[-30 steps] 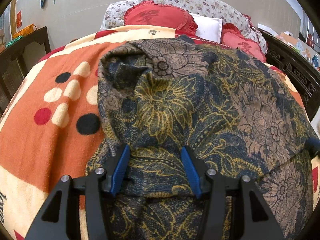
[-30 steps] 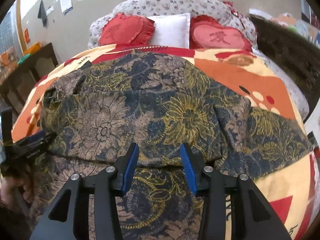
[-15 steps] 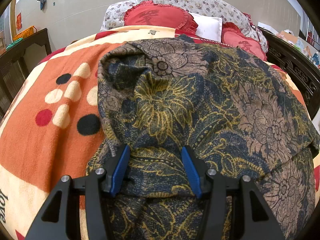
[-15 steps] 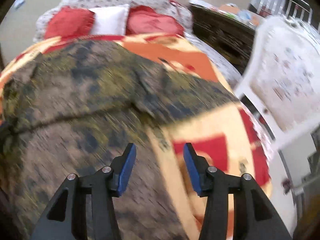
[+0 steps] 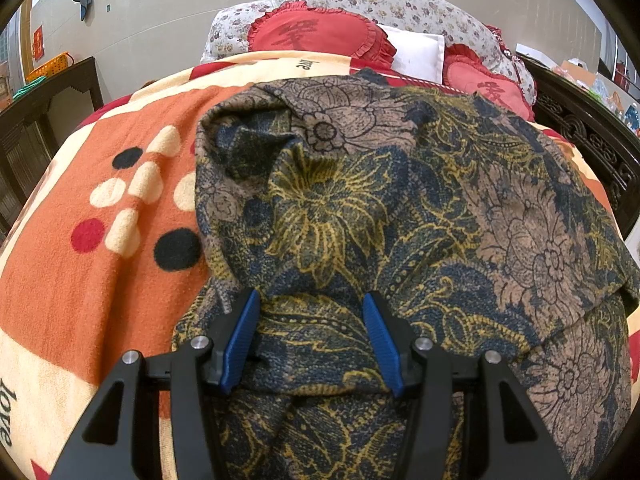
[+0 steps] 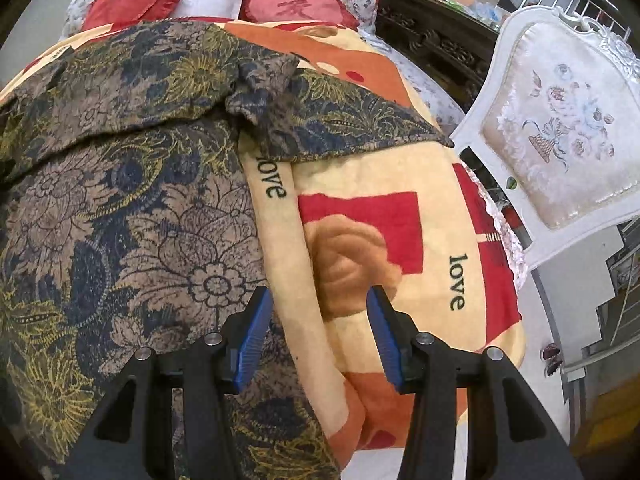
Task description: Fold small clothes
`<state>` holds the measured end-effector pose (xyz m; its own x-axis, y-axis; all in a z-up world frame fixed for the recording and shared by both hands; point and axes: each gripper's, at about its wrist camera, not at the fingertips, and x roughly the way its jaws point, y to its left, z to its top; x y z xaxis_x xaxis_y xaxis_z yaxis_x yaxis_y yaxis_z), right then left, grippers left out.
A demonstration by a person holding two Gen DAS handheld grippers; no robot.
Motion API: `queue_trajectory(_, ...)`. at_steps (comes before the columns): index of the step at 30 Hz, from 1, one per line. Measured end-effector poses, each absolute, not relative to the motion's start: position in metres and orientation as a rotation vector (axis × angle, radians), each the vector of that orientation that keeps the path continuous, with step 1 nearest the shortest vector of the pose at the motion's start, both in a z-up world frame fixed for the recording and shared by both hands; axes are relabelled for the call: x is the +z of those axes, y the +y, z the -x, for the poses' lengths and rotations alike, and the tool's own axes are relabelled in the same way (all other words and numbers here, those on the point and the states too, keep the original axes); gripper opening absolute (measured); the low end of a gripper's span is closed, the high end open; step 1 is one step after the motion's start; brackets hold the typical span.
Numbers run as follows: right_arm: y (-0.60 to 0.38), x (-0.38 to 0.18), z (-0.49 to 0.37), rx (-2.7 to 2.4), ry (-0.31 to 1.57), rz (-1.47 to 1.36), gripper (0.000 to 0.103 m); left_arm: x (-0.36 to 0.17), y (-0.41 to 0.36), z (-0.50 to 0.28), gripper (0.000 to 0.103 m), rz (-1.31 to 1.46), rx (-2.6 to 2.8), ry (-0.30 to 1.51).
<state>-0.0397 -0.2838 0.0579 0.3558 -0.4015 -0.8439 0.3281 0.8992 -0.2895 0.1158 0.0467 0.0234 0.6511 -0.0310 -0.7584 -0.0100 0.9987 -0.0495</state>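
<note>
Left wrist view: we read "love" on the blanket (image 5: 100,280). Left gripper (image 5: 312,320) tilts downward, jaws spread over a fold of the floral garment (image 5: 400,208) lying on the bed; contact unclear.

Right wrist view: "love" reads twice. Right gripper (image 6: 318,312) tilts downward, jaws spread and empty above the blanket (image 6: 440,208), beside the garment's (image 6: 140,200) edge.

I see both wrist views evenly and brightly lit from overhead, with a pale glare patch on the beige wall (image 5: 224,20) at the top of the left view. Shadows are soft and short, gathered in the folds of the dark floral-print garment (image 5: 360,208). Both pictures are sharp. Fisheye bending curves the orange patterned blanket (image 6: 360,216), and black vignette fills the corners.
</note>
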Motion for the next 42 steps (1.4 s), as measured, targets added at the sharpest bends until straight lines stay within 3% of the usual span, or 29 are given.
queue_trajectory(27,-0.283,0.054,0.038,-0.394,1.110,0.006,0.050,0.023,0.046,-0.116,0.056,0.051,-0.012,0.861)
queue_trajectory(35,-0.433,0.084,0.013,-0.294,0.845,-0.355,0.050,0.023,0.046,-0.115,0.056,0.051,-0.012,0.862)
queue_trajectory(42,-0.610,0.026,0.002,-0.321,0.652,-1.131,0.050,0.022,0.046,-0.115,0.057,0.053,-0.013,0.862)
